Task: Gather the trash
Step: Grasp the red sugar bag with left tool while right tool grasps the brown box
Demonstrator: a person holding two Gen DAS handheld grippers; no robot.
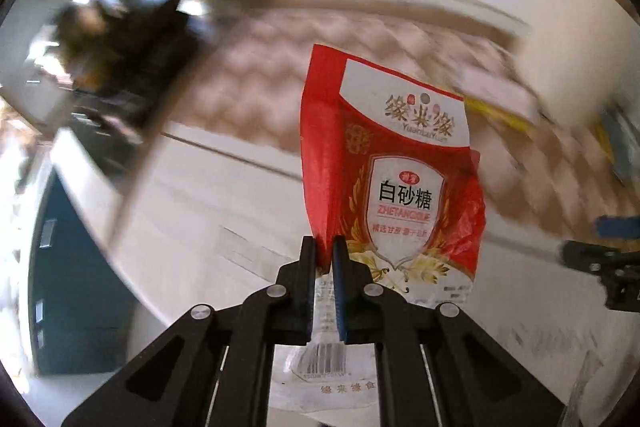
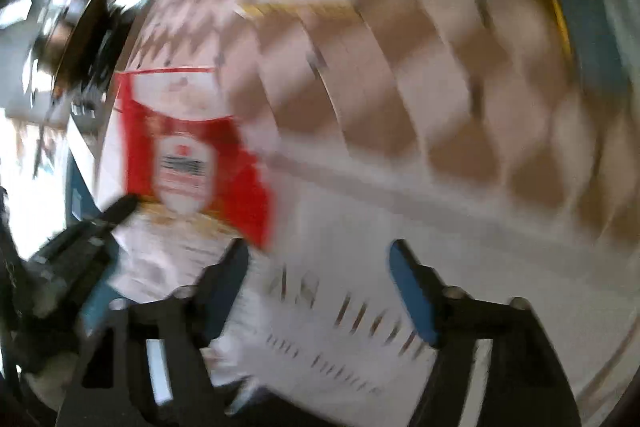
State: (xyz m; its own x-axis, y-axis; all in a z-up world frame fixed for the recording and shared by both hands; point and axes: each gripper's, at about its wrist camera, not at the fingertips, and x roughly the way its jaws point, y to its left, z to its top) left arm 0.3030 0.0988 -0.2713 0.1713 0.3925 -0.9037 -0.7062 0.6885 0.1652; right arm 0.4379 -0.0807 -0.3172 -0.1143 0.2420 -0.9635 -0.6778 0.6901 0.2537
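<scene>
Left claw (image 1: 324, 247) pinching red sugar bag (image 1: 384, 163), label sharp — right claw (image 2: 320, 259) wide, empty

Tabletop (image 1: 192, 211) is white, w/ a brown-and-white zigzag cloth (image 1: 304, 75) spread over its far part; cloth edge runs diagonally across the left wrist view. A white sheet w/ dark printed lettering (image 2: 352, 331) lies flat on the tabletop in the right wrist view. Yellow and blue items (image 1: 612, 143) sit on the cloth at right, too blurred to ID. Dark clutter (image 1: 120, 59) at far left, blurred too.
</scene>
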